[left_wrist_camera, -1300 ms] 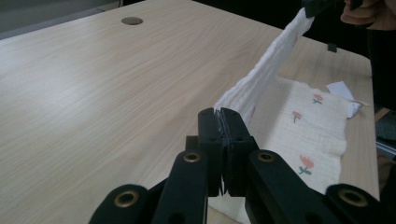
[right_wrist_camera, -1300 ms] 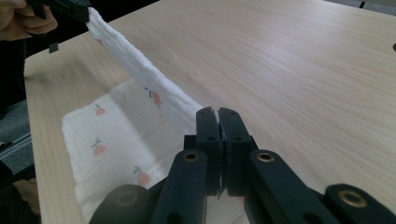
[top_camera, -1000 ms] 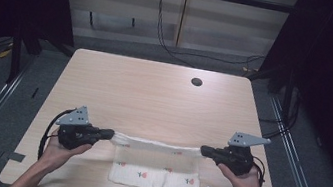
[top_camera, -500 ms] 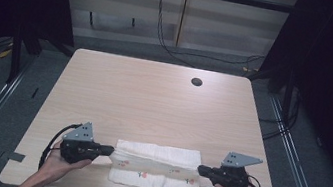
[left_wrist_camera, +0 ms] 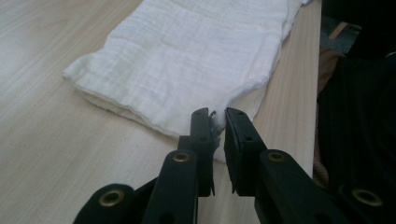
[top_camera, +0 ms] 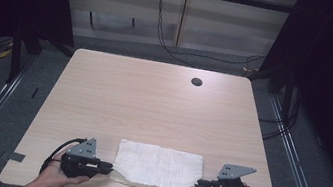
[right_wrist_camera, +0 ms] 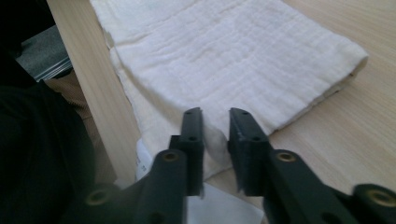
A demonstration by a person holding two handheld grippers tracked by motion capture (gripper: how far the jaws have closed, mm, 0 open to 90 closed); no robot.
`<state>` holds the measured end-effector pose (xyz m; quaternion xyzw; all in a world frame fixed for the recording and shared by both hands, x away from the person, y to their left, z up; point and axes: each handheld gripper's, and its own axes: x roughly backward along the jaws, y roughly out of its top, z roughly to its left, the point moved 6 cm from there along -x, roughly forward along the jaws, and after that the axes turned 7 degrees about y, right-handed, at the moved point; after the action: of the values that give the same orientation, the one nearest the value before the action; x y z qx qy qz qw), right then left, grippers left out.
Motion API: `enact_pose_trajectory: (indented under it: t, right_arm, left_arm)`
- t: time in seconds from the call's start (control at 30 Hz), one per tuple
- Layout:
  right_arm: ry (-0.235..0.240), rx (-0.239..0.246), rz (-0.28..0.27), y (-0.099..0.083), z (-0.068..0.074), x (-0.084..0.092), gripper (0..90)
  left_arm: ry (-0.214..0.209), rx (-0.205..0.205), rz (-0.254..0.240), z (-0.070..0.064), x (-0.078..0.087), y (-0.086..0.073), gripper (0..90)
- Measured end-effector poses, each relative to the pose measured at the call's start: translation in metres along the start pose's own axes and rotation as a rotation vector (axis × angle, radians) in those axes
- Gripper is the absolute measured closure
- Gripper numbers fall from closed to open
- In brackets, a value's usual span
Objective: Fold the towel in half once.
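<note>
Both tongs sit low at the near edge of the light wooden desk (top_camera: 153,101), one at each end of the folded white muslin cloth (top_camera: 159,166). Jaws of the left gripper (left_wrist_camera: 217,116) have just been opening; a small tuft of cloth corner is between them, and I cannot tell whether the pads press on it. Jaws of the right gripper (right_wrist_camera: 215,116) have also just been opening and stand apart, with the cloth edge loose in the gap.

I think the risk is snagging: if either hand pulls away before the fabric slips out, the fold may drag open. The lower layer also lies close to the near edge, so a pull could slide the cloth off.
</note>
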<state>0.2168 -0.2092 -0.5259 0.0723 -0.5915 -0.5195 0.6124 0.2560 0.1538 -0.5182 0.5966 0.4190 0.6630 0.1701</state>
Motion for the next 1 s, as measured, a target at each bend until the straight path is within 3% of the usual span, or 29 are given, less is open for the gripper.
enact_pose_trajectory:
  t: [0.13, 0.2, 0.37, 0.43, 0.5, 0.6, 0.73, 0.83, 0.97, 1.0]
  right_arm:
    - [0.01, 0.007, -0.007, 0.004, 0.004, -0.002, 66.4]
    - [0.014, -0.001, -0.03, 0.008, 0.003, 0.0, 61.4]
    - [-0.062, -0.016, -0.063, 0.017, -0.012, 0.002, 58.2]
    - [-0.1, -0.025, -0.052, 0.02, -0.022, -0.002, 56.6]
    - [-0.137, -0.029, -0.048, 0.024, -0.031, -0.005, 54.4]
    - [-0.168, -0.038, -0.061, 0.032, -0.045, -0.007, 52.0]
    - [-0.19, -0.05, -0.06, 0.039, -0.061, -0.014, 49.6]
    - [-0.169, -0.044, -0.04, 0.044, -0.068, -0.024, 49.6]
    - [-0.15, -0.025, 0.005, 0.042, -0.068, -0.031, 65.8]
    - [-0.167, -0.009, 0.011, 0.041, -0.068, -0.03, 72.0]
  left_arm:
    - [0.01, 0.039, -0.035, 0.004, 0.005, 0.005, 71.9]
    - [0.001, 0.08, -0.079, 0.008, 0.007, 0.012, 67.4]
    - [-0.006, 0.1, -0.104, 0.018, -0.002, 0.025, 63.0]
    - [0.023, 0.112, -0.071, 0.024, -0.01, 0.024, 62.6]
    - [0.054, 0.095, -0.012, 0.026, -0.019, 0.019, 64.1]
    - [0.061, 0.073, 0.054, 0.024, -0.027, 0.011, 64.4]
    - [0.051, 0.098, 0.069, 0.024, -0.032, 0.008, 63.4]
    - [0.052, 0.106, 0.073, 0.026, -0.035, 0.007, 63.1]
    - [0.063, 0.088, 0.08, 0.023, -0.038, 0.007, 65.0]
    - [0.047, 0.085, 0.089, 0.022, -0.038, 0.007, 69.4]
